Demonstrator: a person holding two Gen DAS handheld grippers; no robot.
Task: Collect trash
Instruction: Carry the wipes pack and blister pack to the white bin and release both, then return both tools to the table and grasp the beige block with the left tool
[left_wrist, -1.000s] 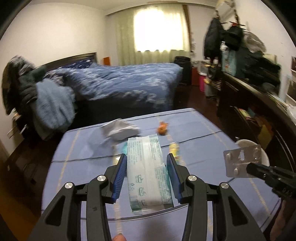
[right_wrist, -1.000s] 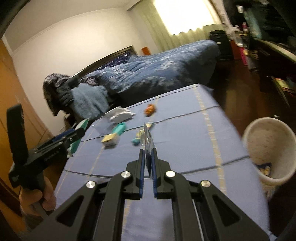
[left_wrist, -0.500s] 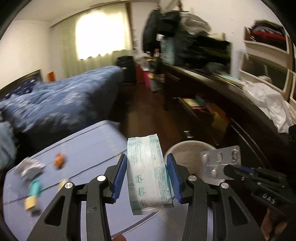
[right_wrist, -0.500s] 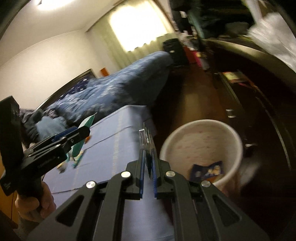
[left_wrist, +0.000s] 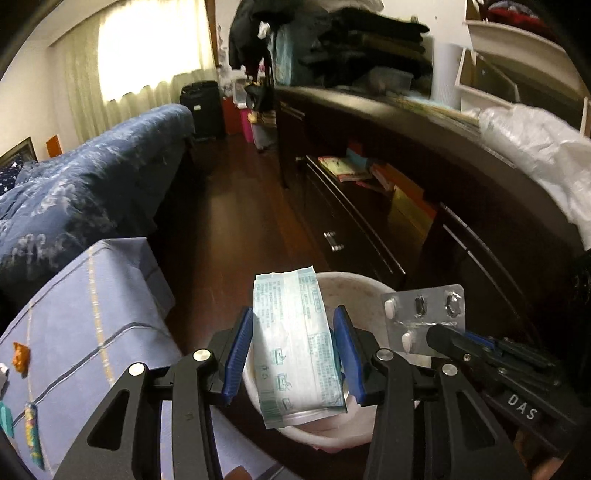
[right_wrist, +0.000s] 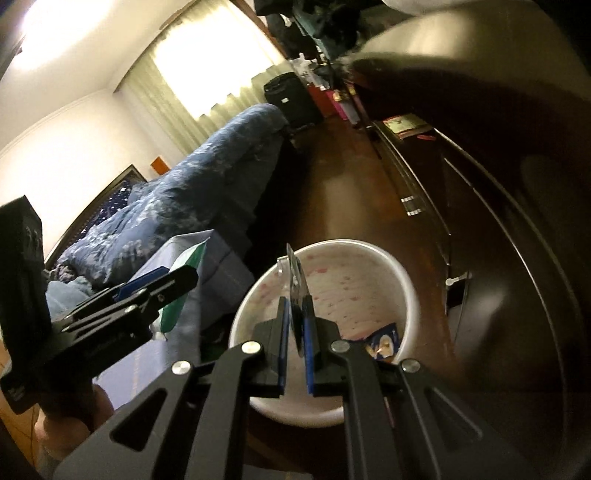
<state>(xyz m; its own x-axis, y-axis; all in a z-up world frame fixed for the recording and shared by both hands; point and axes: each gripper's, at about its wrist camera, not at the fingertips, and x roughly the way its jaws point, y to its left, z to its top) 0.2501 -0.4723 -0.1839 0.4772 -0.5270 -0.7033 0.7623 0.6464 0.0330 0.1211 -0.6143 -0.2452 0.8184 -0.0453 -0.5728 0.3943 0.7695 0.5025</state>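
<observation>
My left gripper (left_wrist: 293, 325) is shut on a white and green tissue packet (left_wrist: 295, 339), held over the white trash bin (left_wrist: 354, 286) on the floor. Beside it on the right, a silver pill blister (left_wrist: 424, 314) is clamped in my right gripper (left_wrist: 439, 334). In the right wrist view my right gripper (right_wrist: 297, 314) is shut on the blister (right_wrist: 295, 273), seen edge-on above the bin (right_wrist: 402, 280). A blue wrapper (right_wrist: 384, 339) lies inside the bin. The left gripper (right_wrist: 177, 280) with its green packet (right_wrist: 184, 288) shows at the left.
The blue-clothed table (left_wrist: 92, 317) lies left of the bin with an orange scrap (left_wrist: 20, 356) and a yellow wrapper (left_wrist: 33, 428) on it. A dark dresser (left_wrist: 424, 206) runs along the right. A bed with a blue quilt (left_wrist: 81, 184) stands behind the table.
Both grippers have swung right from over the table to above the bin and dipped lower, each keeping hold of its item. The bin now sits directly under the fingers.
</observation>
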